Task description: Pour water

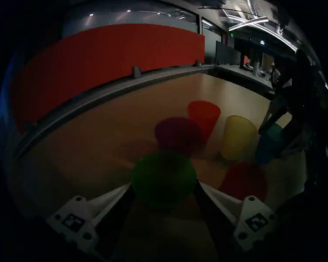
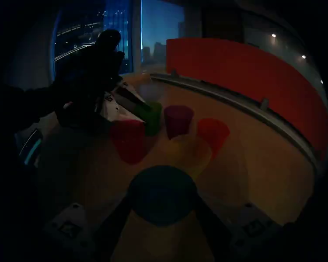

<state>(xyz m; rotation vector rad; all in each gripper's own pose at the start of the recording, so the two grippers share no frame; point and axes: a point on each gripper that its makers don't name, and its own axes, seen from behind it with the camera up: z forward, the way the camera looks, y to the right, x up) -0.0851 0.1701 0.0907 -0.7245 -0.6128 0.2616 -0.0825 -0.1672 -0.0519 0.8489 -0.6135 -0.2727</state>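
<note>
On a wooden table stand several plastic cups in dim light. My left gripper [image 1: 164, 187] is shut on a green cup [image 1: 164, 172], upright between its white fingers. Beyond it stand a purple cup [image 1: 178, 134], an orange-red cup [image 1: 204, 114], a yellow cup [image 1: 237, 137] and a red cup [image 1: 244, 181]. My right gripper [image 2: 162, 201] is shut on a blue cup [image 2: 162, 192]. From there I see the yellow cup [image 2: 188, 153], red cup [image 2: 129, 139], purple cup [image 2: 178, 120], orange-red cup [image 2: 213, 132] and the green cup [image 2: 152, 117] in the left gripper [image 2: 135, 102].
A red partition [image 1: 111, 56] with a grey rail runs along the table's far edge. A person's dark arm [image 2: 85, 74] holds the left gripper. Dark windows [image 2: 120, 30] lie beyond. Bare tabletop [image 1: 98, 139] stretches left of the cups.
</note>
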